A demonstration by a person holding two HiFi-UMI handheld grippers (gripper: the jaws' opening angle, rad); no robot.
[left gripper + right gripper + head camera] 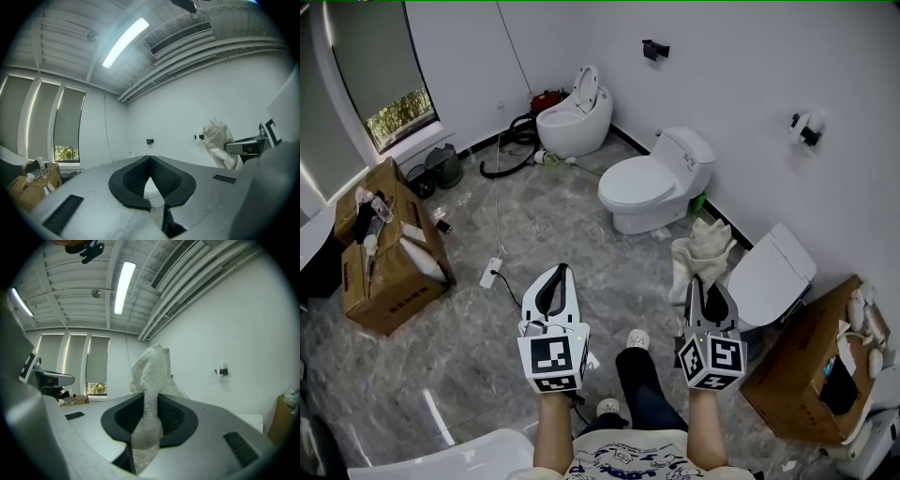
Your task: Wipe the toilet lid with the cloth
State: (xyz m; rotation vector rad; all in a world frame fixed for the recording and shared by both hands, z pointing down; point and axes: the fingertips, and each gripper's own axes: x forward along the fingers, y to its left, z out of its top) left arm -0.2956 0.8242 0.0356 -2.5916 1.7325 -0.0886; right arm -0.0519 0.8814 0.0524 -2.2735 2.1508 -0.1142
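A crumpled white cloth (703, 246) sticks up out of my right gripper (698, 279), which is shut on it; in the right gripper view the cloth (149, 399) fills the gap between the jaws. My left gripper (559, 269) hangs level beside it over the floor, jaw tips together and nothing between them (150, 158). A white toilet with its lid down (649, 180) stands ahead against the wall. Another white toilet lid (773, 272) lies just right of the cloth. In the left gripper view the cloth (218, 145) shows at the right.
An egg-shaped toilet (574, 120) with its lid up stands at the far wall by a black hose (508, 150). Cardboard boxes sit at left (386, 258) and right (806, 366). A power strip (491, 272) and cable lie on the grey floor.
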